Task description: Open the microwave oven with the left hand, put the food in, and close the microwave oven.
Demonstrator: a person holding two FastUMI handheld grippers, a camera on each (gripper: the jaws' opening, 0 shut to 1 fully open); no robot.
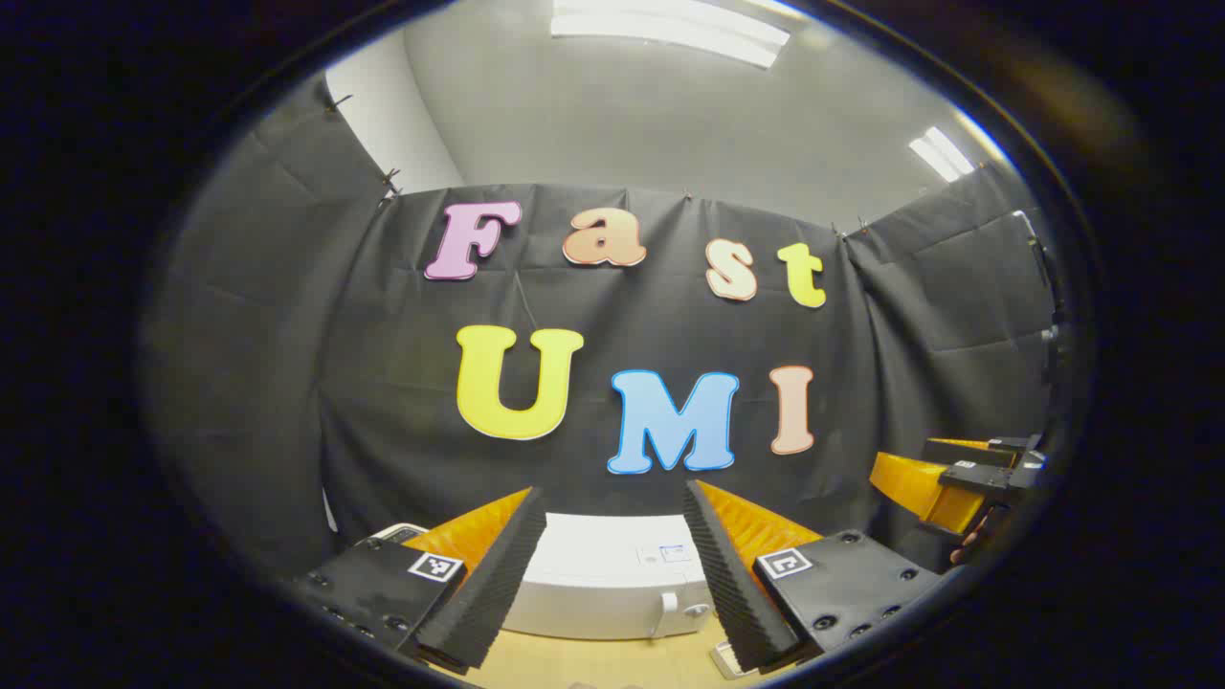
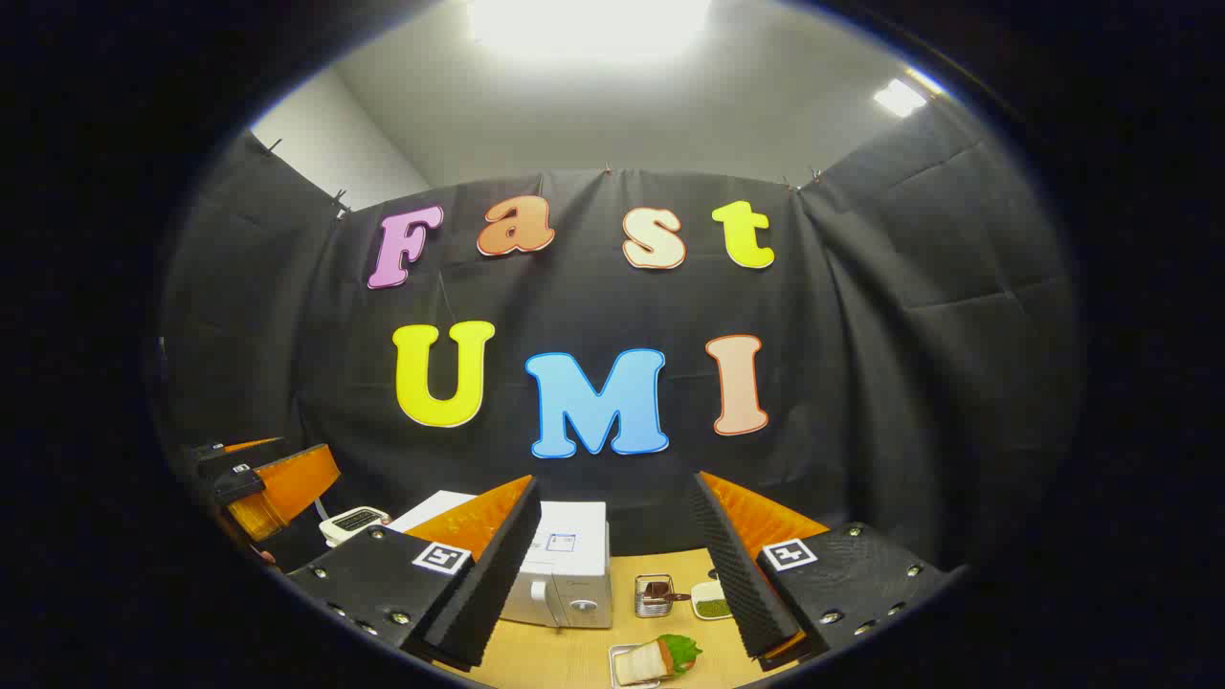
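Holding both tools high above the pale wooden tabletop (image 2: 593, 660), you stand at the very start of the job: the boxy white microwave oven (image 2: 565, 569) sits shut, its door not yet touched. Your left gripper (image 1: 612, 584) has its fingers spread wide with nothing between them, and the oven lies straight ahead of it and below. Your right gripper (image 2: 612, 574) is just as wide apart and just as empty; the oven sits ahead and slightly to its left. Nearest that tool, low between its fingers, waits the food, a slice of bread with a green leaf in a small clear tray (image 2: 656, 660). Beyond it stand a small metal cup holding something dark (image 2: 654, 595) and a little white dish of green bits (image 2: 710, 605).

Next, by my reading, your left tool must drop to the oven's front and find the door's edge or handle. Small stickers mark the oven's top, too fine to read.
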